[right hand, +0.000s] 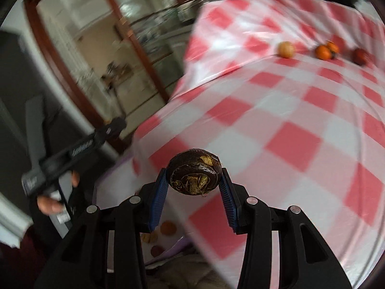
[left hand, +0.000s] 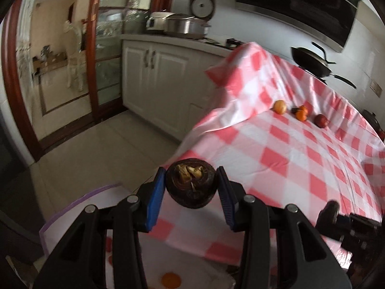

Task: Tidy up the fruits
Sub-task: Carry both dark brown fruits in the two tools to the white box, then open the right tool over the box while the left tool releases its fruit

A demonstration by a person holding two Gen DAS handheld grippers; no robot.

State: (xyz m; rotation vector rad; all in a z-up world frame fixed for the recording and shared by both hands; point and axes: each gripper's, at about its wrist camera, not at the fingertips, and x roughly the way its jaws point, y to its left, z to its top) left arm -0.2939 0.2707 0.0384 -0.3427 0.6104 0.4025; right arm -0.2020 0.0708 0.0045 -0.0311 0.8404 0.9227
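Fruits: each claw clamps a dark purple mangosteen. Left claw (left hand: pixel 191 187) holds one mangosteen (left hand: pixel 190 186) above the worktop's near edge, its yellowish stem cap facing the camera. Right claw (right hand: pixel 194 183) holds the other mangosteen (right hand: pixel 195 172), also above the near edge. On the checkered tablecloth (left hand: pixel 288 156), along the far edge: yellow fruit (left hand: pixel 279 106), oranges (left hand: pixel 301 114), red fruit (left hand: pixel 321 121). View blurred.
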